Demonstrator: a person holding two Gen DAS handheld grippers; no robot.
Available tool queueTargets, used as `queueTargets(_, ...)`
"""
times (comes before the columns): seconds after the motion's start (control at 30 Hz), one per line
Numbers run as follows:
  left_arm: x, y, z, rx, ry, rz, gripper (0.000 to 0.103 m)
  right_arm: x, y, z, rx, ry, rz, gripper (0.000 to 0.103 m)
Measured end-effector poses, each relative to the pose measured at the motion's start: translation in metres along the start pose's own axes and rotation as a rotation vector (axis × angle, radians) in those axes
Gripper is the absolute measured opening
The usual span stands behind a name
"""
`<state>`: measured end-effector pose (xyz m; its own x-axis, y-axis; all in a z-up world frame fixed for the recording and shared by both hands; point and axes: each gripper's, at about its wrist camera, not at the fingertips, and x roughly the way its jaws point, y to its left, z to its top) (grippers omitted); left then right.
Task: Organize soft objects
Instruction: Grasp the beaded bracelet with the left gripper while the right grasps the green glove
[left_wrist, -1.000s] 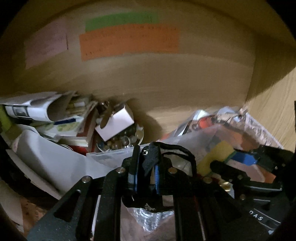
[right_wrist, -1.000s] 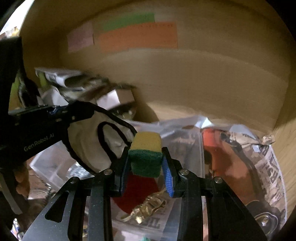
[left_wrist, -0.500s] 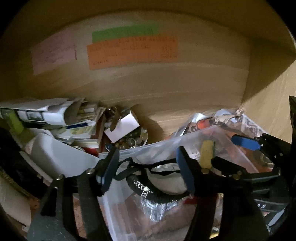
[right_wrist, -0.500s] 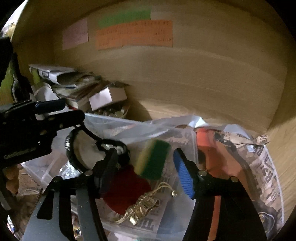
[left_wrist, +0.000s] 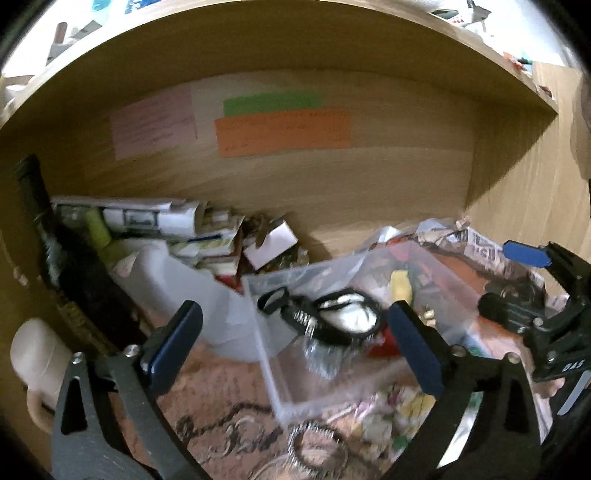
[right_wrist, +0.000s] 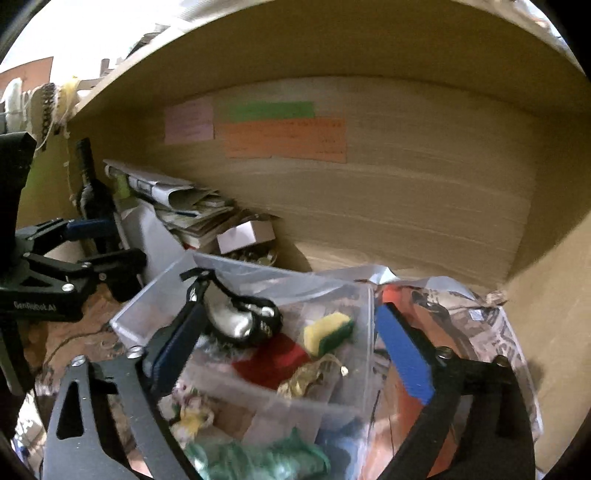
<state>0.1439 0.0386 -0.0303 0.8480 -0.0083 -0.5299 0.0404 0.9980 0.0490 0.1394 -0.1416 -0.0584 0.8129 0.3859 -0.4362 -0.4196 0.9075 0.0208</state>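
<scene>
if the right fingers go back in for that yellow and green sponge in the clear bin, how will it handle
The sponge looks like foam with a green scrub layer, so it would probably squash between the fingers rather than slip. It lies tilted and loose on the red cloth in the clear bin, so a push would likely just slide or tumble it. It is probably very light.

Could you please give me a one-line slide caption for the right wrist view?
Open right gripper above a clear bin holding a sponge, a black-edged mask and red cloth.

the left gripper (right_wrist: 92, 240) body reads "genrobot.ai"; the right gripper (left_wrist: 517, 280) shows "das".
</scene>
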Motion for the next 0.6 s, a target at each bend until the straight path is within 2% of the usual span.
queueTargets(0.3, -0.009, 0.001, -0.046, 0.013, 0.085, 0.004, 0.102, -0.01, 0.005, -0.037, 0.05, 0.069, 0.03, 0.101)
queueTargets(0.6, 0.005, -0.003, -0.099, 0.044, 0.234, 0.006, 0.102, -0.01, 0.009, -0.071, 0.125, 0.169, 0.085, 0.101)
